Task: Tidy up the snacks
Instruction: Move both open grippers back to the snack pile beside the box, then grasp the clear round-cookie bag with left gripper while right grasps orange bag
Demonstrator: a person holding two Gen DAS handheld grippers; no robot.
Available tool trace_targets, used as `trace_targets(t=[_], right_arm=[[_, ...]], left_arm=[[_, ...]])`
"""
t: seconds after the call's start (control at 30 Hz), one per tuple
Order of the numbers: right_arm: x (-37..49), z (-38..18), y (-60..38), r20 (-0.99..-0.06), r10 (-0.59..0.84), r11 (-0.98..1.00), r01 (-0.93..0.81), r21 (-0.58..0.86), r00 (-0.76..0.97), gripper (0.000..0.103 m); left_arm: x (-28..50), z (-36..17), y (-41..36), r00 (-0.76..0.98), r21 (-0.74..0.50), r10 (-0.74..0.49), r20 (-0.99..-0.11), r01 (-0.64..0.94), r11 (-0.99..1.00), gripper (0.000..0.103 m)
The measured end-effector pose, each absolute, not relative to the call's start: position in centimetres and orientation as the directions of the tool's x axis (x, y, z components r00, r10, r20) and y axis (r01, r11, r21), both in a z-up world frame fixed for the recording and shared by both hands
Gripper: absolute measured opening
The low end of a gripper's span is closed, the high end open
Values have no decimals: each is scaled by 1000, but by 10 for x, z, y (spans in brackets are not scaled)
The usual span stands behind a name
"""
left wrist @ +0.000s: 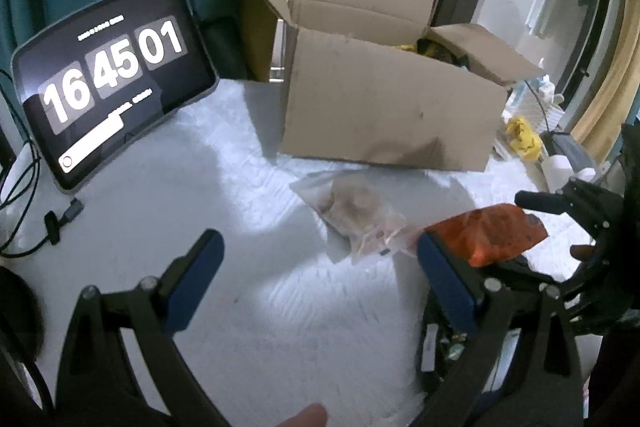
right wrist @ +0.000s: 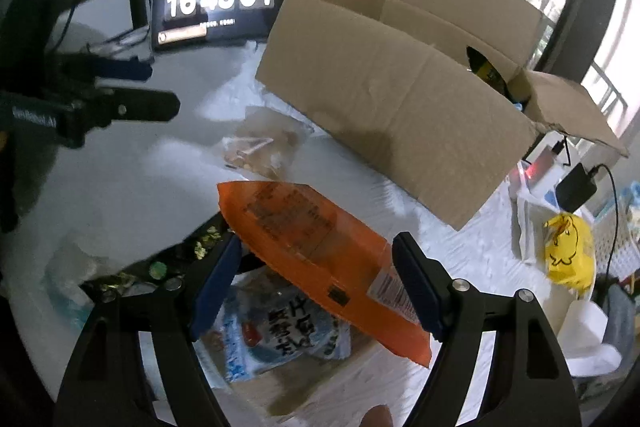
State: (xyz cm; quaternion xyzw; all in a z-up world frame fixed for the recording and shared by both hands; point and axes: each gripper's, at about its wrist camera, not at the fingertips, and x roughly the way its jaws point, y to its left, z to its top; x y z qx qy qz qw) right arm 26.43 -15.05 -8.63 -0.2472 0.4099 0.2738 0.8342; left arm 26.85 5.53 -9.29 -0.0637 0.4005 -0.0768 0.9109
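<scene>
Left wrist view: the left gripper (left wrist: 320, 291) gapes empty above a clear snack bag (left wrist: 352, 215) before the cardboard box (left wrist: 384, 107).

Right wrist view: the right gripper (right wrist: 316, 287) straddles an orange packet (right wrist: 320, 259), apparently not clamped; blue packet (right wrist: 280, 339) underneath. Most sorting remains.

A matt cardboard box (right wrist: 400, 115), a glossy orange plastic packet (right wrist: 320, 255) and a clear crinkled plastic bag (left wrist: 352, 215).
</scene>
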Motion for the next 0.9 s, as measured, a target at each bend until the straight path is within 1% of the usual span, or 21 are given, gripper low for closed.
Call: trace_targets(t=[0.23,0.27,0.3,0.33,0.37,0.4,0.47,0.57,0.63,0.73,0.8,0.83,0.9], right_arm=[[290,-99,-161,-826,223,773,-610,-174,518,80],[294,-102,-165,-831,228,782,-604,-154,508,77],[300,-105,-171,-833,251,791,-600,-118,494,67],[303,-106,-175,-831,260,800,-592,-101,492,61],[305,-106,-178,-829,263,806,-585,-94,494,49],[307,-104,-183,-824,271,812,-577,-81,497,42],[310,-100,-193,-812,299,822,-567,-48,501,37],[313,-90,-208,-789,327,837,-548,-15,521,34],[313,-84,-218,-775,334,847,-532,-2,536,34],[313,-74,-233,-754,350,861,-508,25,556,34],[311,-68,-242,-740,363,866,-498,45,565,34],[310,-66,-246,-736,365,870,-490,52,570,34],[308,-62,-251,-730,363,876,-479,56,579,34]], left_arm=[[295,-105,38,625,-147,-189,-757,119,982,98],[301,-108,34,616,-144,-191,-764,126,982,98],[306,-110,30,608,-142,-193,-770,132,981,98],[310,-112,27,601,-139,-193,-776,136,981,98],[315,-114,24,593,-135,-193,-781,142,981,98],[321,-117,20,584,-129,-191,-789,145,981,98],[330,-123,16,571,-114,-174,-802,139,984,98],[341,-130,12,554,-120,-175,-814,135,984,98],[347,-135,9,545,-130,-191,-816,150,980,98],[354,-146,6,528,-109,-176,-831,155,982,98],[358,-155,5,492,-128,-191,-850,159,979,97],[357,-155,5,503,-118,-187,-844,167,979,97],[355,-154,4,507,-97,-180,-843,187,978,83]])
